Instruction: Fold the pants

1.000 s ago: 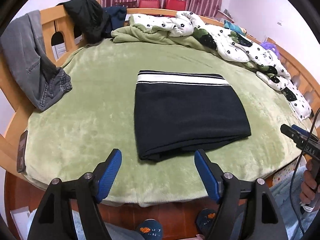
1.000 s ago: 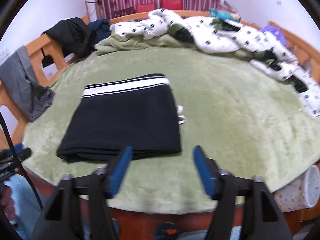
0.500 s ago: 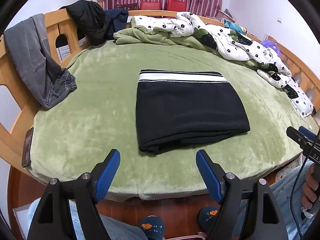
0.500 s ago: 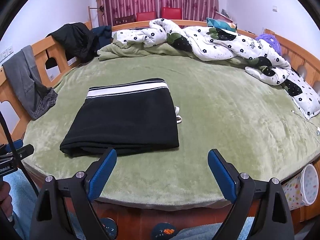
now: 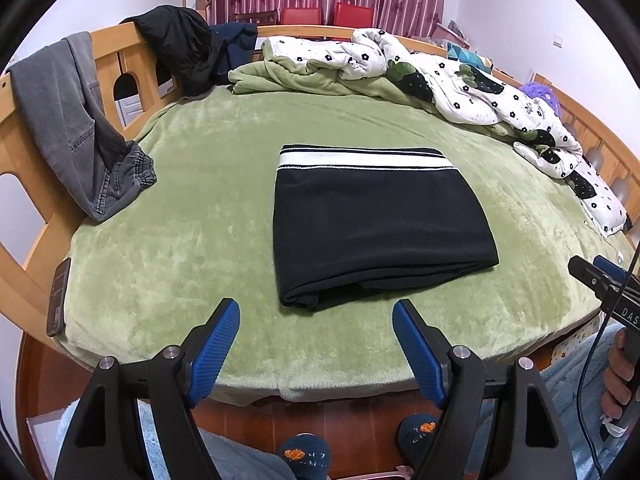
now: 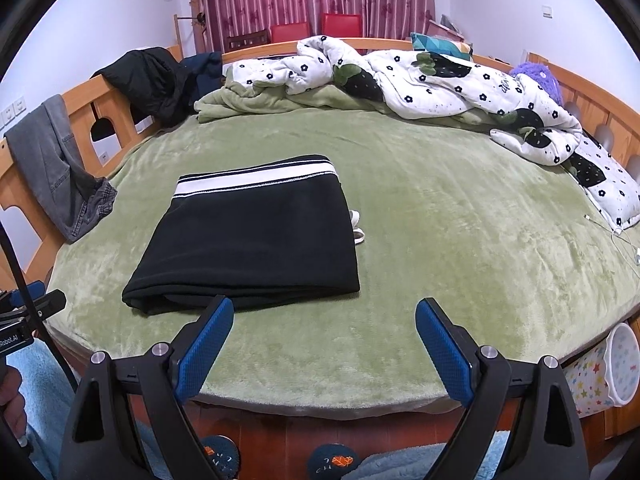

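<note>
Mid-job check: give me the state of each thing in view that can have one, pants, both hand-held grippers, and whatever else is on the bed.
Black pants: folded into a flat rectangle, striped waistband at the far edge, ungripped.
Left hand-held gripper: open, holding nothing.
Right hand-held gripper: open, holding nothing.
Grey jeans: unfolded, draped over the bed rail.
Floral quilt: crumpled along the far side.
Black jacket: heaped on the rail.
</note>
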Action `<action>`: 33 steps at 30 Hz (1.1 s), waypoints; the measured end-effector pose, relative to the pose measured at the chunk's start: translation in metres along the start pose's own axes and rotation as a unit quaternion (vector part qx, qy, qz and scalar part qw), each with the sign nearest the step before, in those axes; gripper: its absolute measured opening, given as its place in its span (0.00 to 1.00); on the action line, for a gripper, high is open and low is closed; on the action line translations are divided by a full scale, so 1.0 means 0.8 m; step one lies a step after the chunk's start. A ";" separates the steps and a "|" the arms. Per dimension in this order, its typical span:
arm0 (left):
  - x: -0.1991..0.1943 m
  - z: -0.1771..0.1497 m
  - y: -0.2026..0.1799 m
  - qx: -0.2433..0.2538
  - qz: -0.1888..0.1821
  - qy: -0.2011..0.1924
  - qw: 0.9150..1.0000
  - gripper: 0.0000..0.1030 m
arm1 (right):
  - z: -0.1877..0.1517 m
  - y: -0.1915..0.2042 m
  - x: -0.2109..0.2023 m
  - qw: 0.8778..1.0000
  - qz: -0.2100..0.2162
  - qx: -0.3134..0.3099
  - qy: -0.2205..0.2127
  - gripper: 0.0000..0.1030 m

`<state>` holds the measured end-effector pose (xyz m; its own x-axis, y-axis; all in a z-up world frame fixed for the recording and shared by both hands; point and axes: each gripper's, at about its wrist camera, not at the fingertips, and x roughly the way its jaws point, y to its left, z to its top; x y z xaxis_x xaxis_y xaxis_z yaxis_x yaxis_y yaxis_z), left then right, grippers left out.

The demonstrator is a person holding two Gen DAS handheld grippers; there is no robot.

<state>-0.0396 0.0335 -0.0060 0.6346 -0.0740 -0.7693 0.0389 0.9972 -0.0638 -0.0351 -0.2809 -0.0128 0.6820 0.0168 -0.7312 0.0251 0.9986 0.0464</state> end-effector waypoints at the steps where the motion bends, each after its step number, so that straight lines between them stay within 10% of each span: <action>1: -0.001 0.001 -0.001 0.001 0.000 -0.001 1.000 0.75 | 0.000 0.000 0.000 1.000 0.001 0.001 0.000 0.89; 33: -0.005 0.002 0.000 -0.003 -0.001 -0.005 1.000 0.76 | 0.000 -0.002 -0.002 1.000 0.004 0.017 0.000 0.89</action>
<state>-0.0415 0.0335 -0.0018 0.6429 -0.0752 -0.7622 0.0354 0.9970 -0.0685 -0.0359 -0.2829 -0.0117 0.6817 0.0243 -0.7312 0.0452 0.9961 0.0752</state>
